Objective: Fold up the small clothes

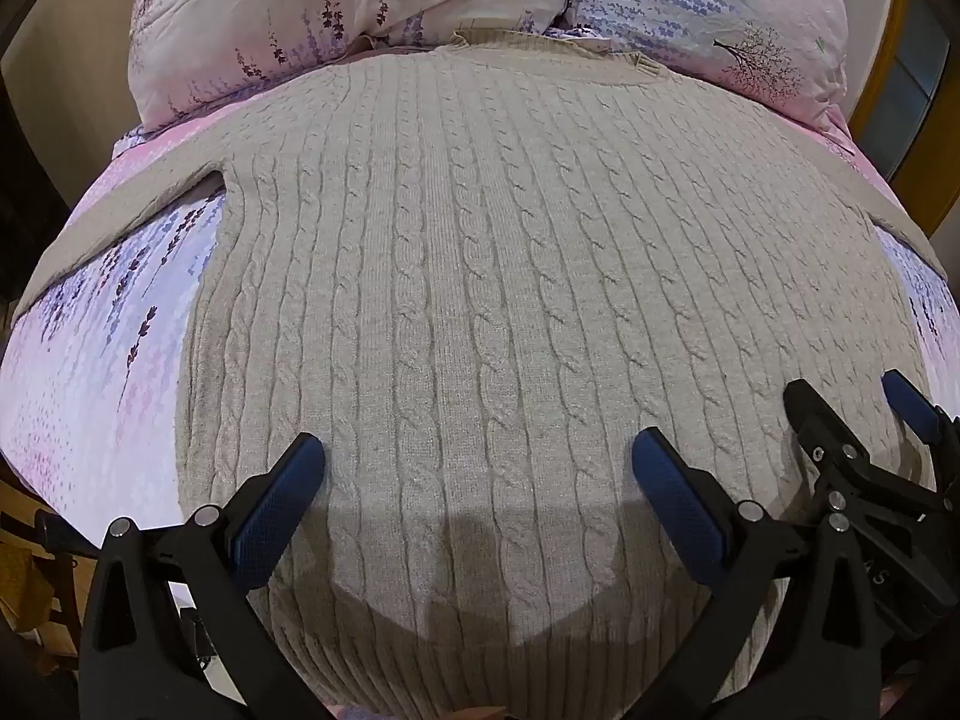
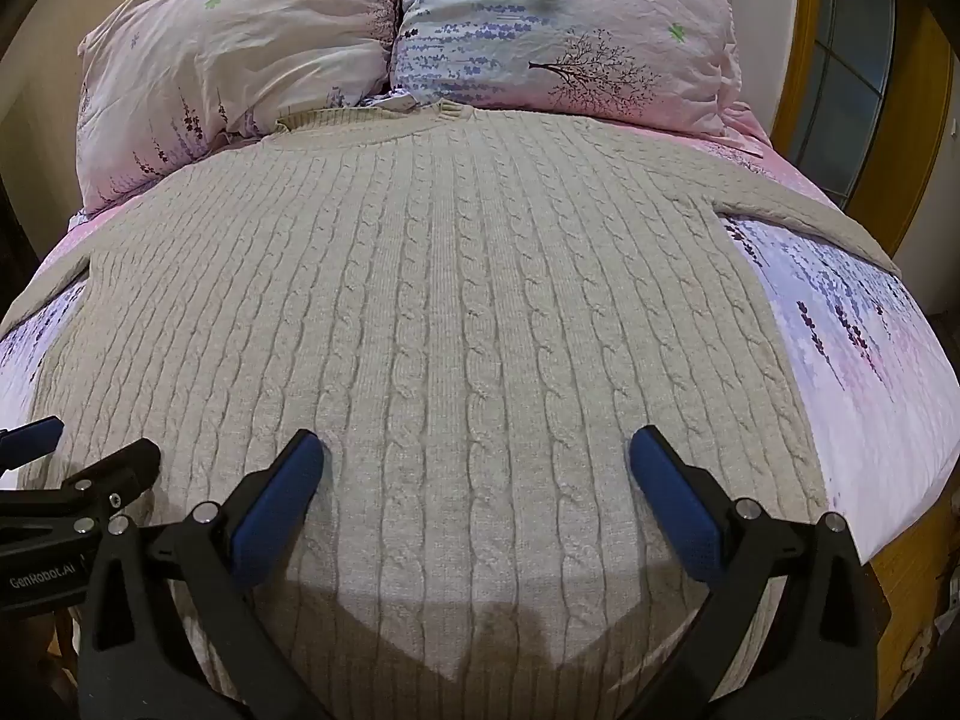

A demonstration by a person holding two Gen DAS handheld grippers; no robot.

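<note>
Beige cable-knit wool sweater (image 1: 480, 276) lies flat, spread on the pink and lavender floral bedsheet (image 1: 90, 372), collar toward two floral pillows (image 2: 240, 60). Both sleeves splay outward. No fold visible yet; judged as the opening step. Left gripper (image 1: 477, 480) hovers over the lower body of the knit, blue pads wide apart, holding nothing. Right gripper (image 2: 474, 474) the same, jaws spread and empty, just beside the left one. Next move likely calls for pinching a side edge or sleeve and carrying it across. Hem runs under the gripper bodies, cut off; sleeve cuffs fall outside both views.
</note>
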